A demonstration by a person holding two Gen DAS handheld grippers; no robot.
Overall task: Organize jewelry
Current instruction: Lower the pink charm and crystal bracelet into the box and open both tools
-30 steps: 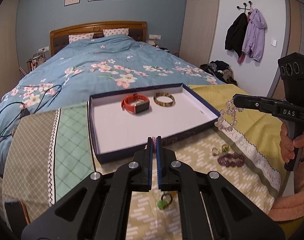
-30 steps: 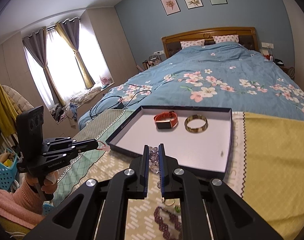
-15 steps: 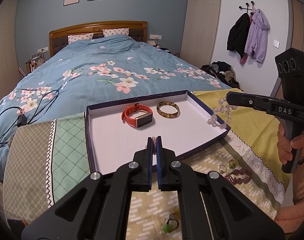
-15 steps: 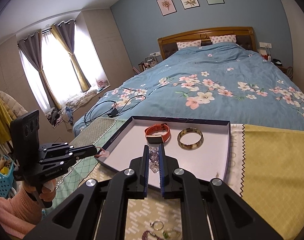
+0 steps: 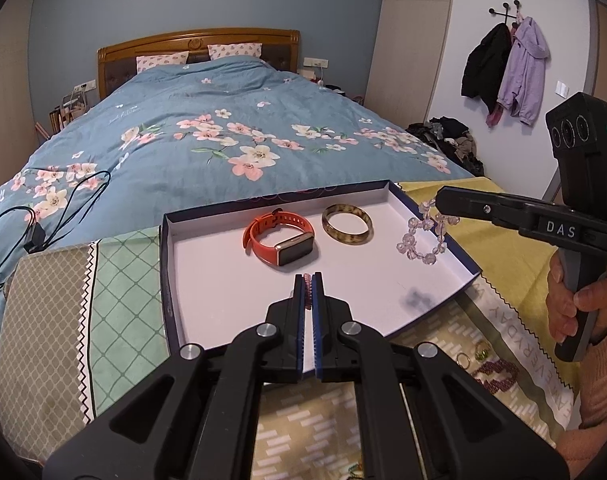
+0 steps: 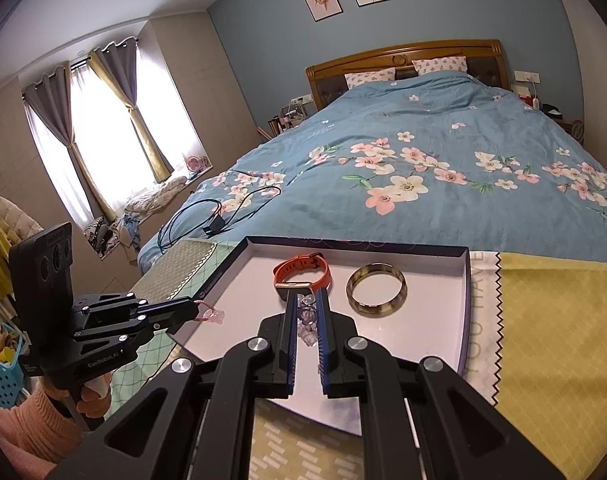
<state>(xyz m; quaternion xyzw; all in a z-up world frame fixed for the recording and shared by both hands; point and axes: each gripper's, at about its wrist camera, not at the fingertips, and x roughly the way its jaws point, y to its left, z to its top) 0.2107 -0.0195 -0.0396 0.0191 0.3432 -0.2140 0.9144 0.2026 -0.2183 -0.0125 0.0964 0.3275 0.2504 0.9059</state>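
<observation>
A shallow dark-blue box lid with a white floor (image 5: 223, 280) lies on the bed's patterned cloth. In it are an orange smartwatch (image 5: 279, 236) and a tortoiseshell bangle (image 5: 347, 224). My right gripper (image 6: 306, 304) is shut on a clear bead bracelet (image 5: 423, 236), which hangs over the lid's right part. My left gripper (image 5: 308, 280) is shut on a pink cord bracelet (image 6: 211, 314) and hovers above the lid's near edge. The watch (image 6: 301, 278) and bangle (image 6: 375, 288) also show in the right wrist view.
Loose rings (image 5: 471, 354) and a dark purple bead bracelet (image 5: 497, 372) lie on the cloth, right of the lid. A black cable (image 5: 43, 216) lies on the blue floral duvet at left. Coats hang on the right wall.
Both grippers have moved forward over the lid. The clear bead bracelet has travelled from outside the lid's right corner to above its floor.
</observation>
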